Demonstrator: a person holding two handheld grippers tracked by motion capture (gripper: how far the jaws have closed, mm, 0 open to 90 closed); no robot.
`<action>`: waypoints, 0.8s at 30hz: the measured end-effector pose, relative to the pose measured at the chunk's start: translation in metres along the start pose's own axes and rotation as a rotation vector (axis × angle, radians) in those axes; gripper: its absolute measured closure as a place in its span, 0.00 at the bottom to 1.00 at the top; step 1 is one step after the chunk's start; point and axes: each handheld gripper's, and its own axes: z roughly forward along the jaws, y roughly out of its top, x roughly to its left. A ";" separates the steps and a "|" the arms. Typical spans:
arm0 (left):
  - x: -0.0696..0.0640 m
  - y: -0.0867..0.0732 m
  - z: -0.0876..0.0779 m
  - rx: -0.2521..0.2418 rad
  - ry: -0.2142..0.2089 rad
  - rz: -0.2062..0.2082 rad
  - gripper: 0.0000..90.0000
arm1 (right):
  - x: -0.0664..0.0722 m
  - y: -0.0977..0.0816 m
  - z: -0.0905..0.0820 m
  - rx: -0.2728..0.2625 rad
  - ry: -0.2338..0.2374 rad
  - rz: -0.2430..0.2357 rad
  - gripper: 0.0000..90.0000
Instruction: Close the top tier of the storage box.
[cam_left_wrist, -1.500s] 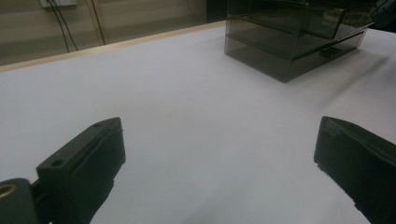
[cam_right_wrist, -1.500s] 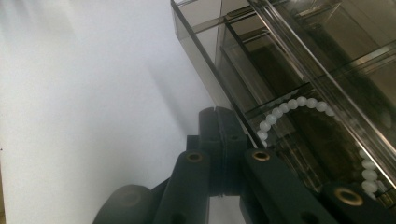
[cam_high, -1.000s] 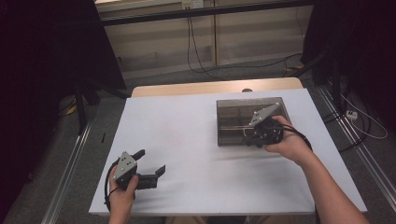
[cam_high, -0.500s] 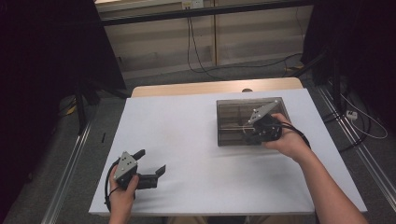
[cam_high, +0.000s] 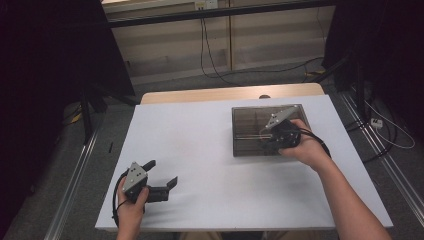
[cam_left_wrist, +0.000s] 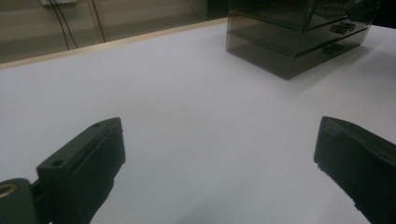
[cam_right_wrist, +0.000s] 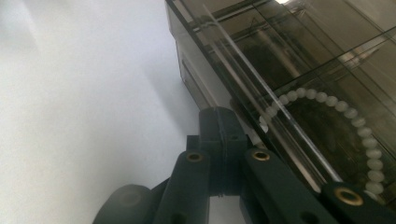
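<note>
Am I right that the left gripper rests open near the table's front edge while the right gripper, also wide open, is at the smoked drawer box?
Not quite: the right gripper is shut, as the right gripper view shows, at the smoked drawer box. The left gripper is indeed open near the front edge.

White table (cam_high: 210, 150), smoky clear drawer box (cam_high: 250, 131) standing at its far right part

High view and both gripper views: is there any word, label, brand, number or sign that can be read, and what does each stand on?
None can be read.
Smoky translucent plastic drawer box: no label or print on its walls or drawer fronts.
White tabletop: plain.
String of white beads inside the box: unmarked.
Left gripper and right gripper: black jaws and grey plates carry no lettering.
</note>
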 end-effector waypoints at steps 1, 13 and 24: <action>0.000 0.000 0.000 0.002 0.000 0.004 0.03 | -0.001 0.000 0.000 -0.001 0.000 0.003 1.00; 0.001 0.000 0.002 0.003 -0.005 0.001 0.03 | -0.001 0.000 0.003 -0.010 0.005 0.006 0.98; 0.001 0.000 0.001 -0.001 -0.005 -0.002 0.03 | 0.029 -0.015 -0.009 -0.050 0.090 0.035 0.76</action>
